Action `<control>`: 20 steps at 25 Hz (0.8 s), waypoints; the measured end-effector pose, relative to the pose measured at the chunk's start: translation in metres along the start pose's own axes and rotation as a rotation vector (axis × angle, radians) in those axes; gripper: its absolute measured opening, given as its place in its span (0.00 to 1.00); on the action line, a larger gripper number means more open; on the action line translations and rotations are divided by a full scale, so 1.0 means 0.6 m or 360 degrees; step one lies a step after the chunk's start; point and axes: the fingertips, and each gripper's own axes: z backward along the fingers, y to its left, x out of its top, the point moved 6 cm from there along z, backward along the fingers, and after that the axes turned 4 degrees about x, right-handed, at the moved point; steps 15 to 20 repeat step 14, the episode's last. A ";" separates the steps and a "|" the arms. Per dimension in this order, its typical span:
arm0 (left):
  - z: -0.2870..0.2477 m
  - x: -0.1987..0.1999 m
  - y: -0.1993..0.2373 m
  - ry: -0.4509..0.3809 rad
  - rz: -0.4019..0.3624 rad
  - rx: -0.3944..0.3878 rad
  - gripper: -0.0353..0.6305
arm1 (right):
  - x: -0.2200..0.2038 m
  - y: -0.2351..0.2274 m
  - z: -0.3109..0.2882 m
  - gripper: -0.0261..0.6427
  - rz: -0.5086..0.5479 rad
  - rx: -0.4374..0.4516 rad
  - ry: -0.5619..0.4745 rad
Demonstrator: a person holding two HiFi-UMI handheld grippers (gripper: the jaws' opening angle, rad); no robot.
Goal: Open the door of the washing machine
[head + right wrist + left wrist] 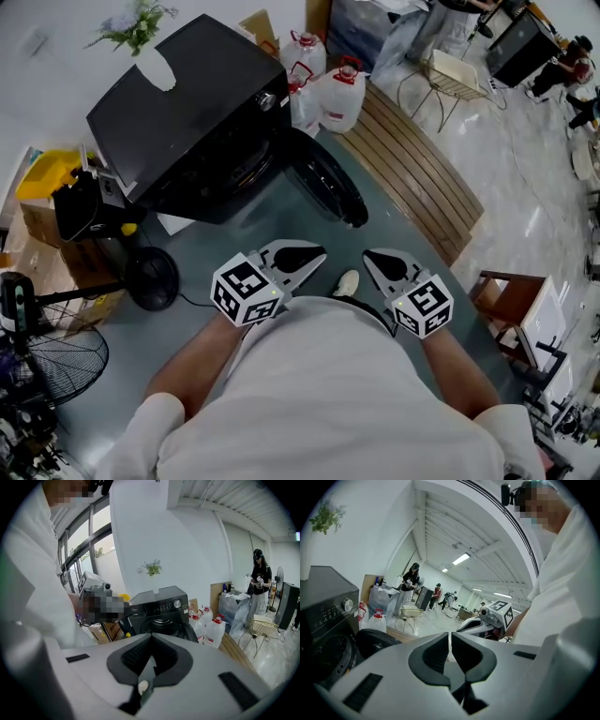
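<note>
The black front-loading washing machine (187,112) stands ahead of me to the left. Its round door (323,183) is swung open to the right, so the drum opening shows. Both grippers are held close to my body, well short of the machine. My left gripper (314,255) is shut with nothing in it, and so is my right gripper (373,258). In the left gripper view the left gripper (450,639) has its pads together, with the machine (323,616) and door (375,641) at the left. In the right gripper view the shut right gripper (151,641) points at the machine (159,609) and open door (190,632).
Large water jugs (342,94) stand right of the machine, beside a curved wooden slatted platform (412,169). A floor fan (56,361) and a round black base (152,278) sit at the left. A wooden chair (511,300) is at the right. A potted plant (136,23) tops the machine.
</note>
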 end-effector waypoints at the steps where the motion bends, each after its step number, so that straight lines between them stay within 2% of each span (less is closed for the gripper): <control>1: 0.001 -0.001 0.001 0.0000 0.0000 0.0000 0.10 | 0.000 0.002 -0.002 0.05 0.0003 0.0001 0.0006; 20: 0.025 -0.010 0.031 -0.0031 0.0027 0.0030 0.10 | 0.009 0.010 -0.037 0.05 0.0044 0.0007 0.0049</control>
